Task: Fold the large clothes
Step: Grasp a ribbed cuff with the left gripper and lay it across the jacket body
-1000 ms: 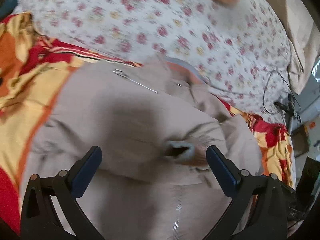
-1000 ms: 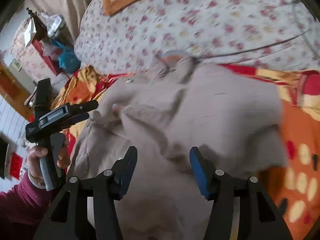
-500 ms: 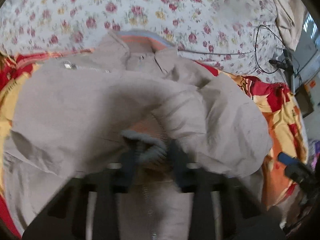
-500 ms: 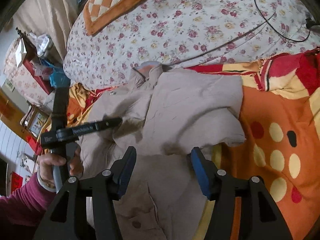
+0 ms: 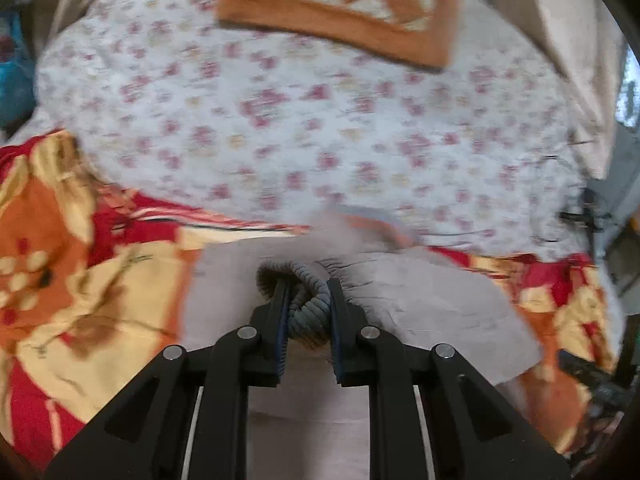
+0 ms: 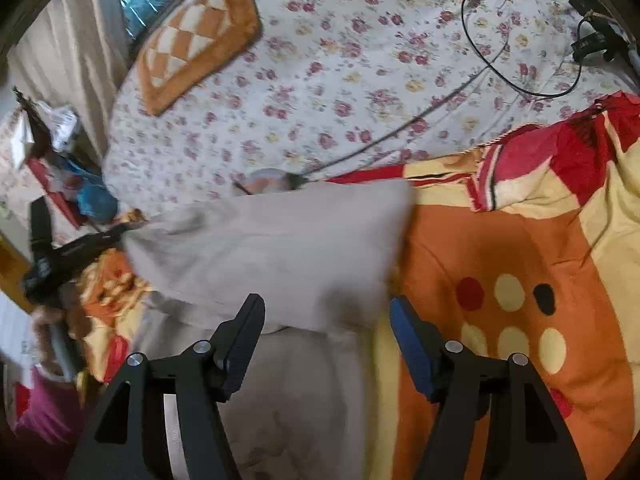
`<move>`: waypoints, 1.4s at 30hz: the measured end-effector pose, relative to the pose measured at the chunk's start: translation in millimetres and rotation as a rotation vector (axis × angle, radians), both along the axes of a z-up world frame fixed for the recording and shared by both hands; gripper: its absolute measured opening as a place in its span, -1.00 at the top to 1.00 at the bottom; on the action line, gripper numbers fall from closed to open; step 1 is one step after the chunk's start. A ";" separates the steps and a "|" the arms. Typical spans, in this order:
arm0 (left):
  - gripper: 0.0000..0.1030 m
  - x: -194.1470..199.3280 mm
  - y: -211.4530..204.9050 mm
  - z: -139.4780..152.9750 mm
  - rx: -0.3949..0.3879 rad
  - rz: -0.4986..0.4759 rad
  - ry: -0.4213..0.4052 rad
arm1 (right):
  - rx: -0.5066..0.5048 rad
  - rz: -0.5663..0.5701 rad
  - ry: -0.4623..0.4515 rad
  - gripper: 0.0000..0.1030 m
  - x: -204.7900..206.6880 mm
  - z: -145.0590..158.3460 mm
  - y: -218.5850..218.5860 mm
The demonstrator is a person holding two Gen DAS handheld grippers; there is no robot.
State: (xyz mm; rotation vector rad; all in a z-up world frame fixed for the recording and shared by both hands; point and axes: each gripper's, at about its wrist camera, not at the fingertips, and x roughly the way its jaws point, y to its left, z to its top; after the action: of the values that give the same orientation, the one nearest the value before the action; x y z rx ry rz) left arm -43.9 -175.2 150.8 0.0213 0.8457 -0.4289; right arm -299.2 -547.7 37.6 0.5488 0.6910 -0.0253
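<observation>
The left tool (image 5: 307,296) is clamped on the grey ribbed cuff (image 5: 304,280) of the beige jacket (image 5: 420,304), its 2 blue-padded fingers pressed close with the bunched knit between them; 1.0 s ago those fingers stood wide apart above the cuff, and 0.5 s ago they were closing on it in a blur. The jacket lies on the red, orange and yellow blanket (image 5: 80,280) on the bed, its collar toward the floral sheet (image 5: 320,120). In the right wrist view the sleeve now stretches leftward across the body of the jacket (image 6: 280,248) toward the left tool (image 6: 96,240), seen at the left edge, so the garment forms a flatter, wider band than the rumpled heap of 0.5 s ago. The right tool (image 6: 328,332) hangs over the jacket's lower part with its fingers apart and nothing between them, as in both earlier frames. An orange checkered cushion (image 6: 200,40) sits at the far end of the sheet, and a black cable (image 6: 500,60) loops over it to the right.
</observation>
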 end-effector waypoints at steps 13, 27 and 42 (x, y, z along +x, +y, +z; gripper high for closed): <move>0.71 24.6 50.4 -64.4 -0.030 0.116 0.197 | 0.001 0.076 0.100 -0.37 51.5 -23.3 13.0; 0.67 15.0 30.0 -76.1 -0.019 0.034 0.218 | -0.173 -0.067 0.157 1.00 31.5 -48.8 6.7; 0.64 19.8 20.8 -78.3 -0.005 0.063 0.207 | -0.186 0.002 0.048 0.03 74.2 3.0 28.7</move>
State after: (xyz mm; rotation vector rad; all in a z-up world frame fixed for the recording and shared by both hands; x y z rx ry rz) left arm -24.2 -154.5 72.5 -0.0550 1.0463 -0.3781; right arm -225.0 -519.0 40.6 0.3701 0.7279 -0.1007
